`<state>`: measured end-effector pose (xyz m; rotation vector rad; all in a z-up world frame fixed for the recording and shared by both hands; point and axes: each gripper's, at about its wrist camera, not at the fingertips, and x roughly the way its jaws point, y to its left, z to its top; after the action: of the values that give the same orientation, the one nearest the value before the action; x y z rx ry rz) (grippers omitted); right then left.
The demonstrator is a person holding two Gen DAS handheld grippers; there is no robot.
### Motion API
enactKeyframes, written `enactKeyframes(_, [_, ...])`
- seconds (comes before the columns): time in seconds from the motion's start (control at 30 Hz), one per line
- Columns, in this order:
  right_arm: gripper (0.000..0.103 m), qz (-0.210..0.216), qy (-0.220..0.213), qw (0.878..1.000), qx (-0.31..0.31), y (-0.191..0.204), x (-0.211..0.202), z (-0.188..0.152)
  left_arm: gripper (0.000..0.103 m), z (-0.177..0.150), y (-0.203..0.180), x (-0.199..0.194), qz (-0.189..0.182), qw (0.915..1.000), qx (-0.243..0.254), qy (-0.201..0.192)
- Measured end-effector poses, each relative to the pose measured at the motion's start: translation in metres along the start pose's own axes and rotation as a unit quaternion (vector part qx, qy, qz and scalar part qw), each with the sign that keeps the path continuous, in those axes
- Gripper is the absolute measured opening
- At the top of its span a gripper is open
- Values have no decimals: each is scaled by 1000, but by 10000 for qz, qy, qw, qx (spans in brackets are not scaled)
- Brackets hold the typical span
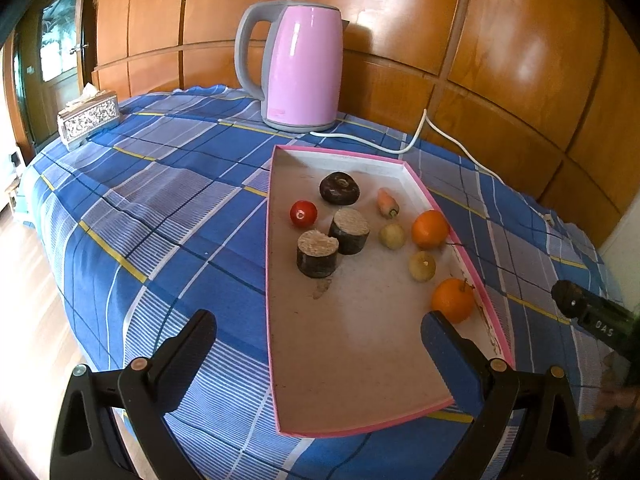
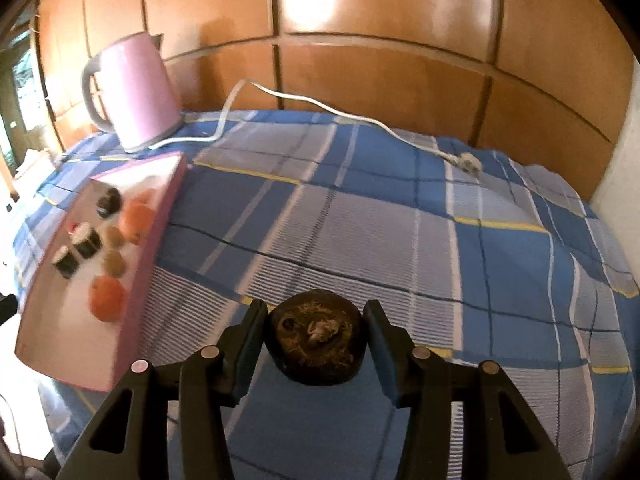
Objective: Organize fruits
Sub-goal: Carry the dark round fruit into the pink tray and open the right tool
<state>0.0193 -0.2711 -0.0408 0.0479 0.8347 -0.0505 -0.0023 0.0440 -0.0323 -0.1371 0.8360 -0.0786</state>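
**A:** Two grippers here, left wrist view first. The left gripper (image 1: 318, 344) angles down over the near end of the pink tray (image 1: 276, 280), fingers spread wide with nothing between them. One finger hangs over the blue checked cloth (image 1: 160, 208), the other over the tray floor just beside the nearer orange (image 1: 452, 300).

**B:** Any room in the tray?

**A:** Plenty, the near half is bare. Further in sit two cut brown cylinders (image 1: 318, 258), a dark round fruit (image 1: 340, 188), a tomato (image 1: 303, 213), a small carrot (image 1: 387, 202), another orange (image 1: 430, 229) and two pale small fruits (image 1: 422, 266). Behind stands a pink kettle (image 1: 304, 68) with its white cord (image 1: 416, 136) trailing past the tray's far corner, and a tissue box (image 1: 88, 120) far left.

**B:** And the right wrist view?

**A:** The right gripper (image 2: 316, 340) also tilts down, pads clamped on a dark brown lumpy fruit (image 2: 316, 340) above the cloth (image 2: 400, 220). The tray (image 2: 136, 280) is off to its left, blurry, its long side wall facing the gripper. Open cloth ahead, with the cord's plug (image 2: 468, 162) far back.
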Motion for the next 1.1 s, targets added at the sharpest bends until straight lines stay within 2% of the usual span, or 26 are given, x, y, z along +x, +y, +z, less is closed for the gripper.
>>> enactKeyframes(0.23, [50,753,-46,9963,-424,46,-7,17,103,5,16,1,192,9996,-227,-35])
enactKeyframes(0.5, [50,1559,-3,9806,-1186,127,-1,33,103,8,40,1,509,9972,-549,-91])
enactKeyframes(0.63, [50,1777,72,9734,-1444,156,7,37,103,9,48,0,662,9955,-660,-133])
enactKeyframes(0.83, [50,1893,257,9662,-1728,190,26,40,103,8,52,5,713,9950,-701,-64])
enactKeyframes(1.03, [51,1800,436,9655,-1830,205,52,38,103,6,54,7,776,9944,-710,-24])
enactKeyframes(1.1, [57,1782,391,9664,-1809,205,53,37,103,6,53,8,783,9945,-690,-13])
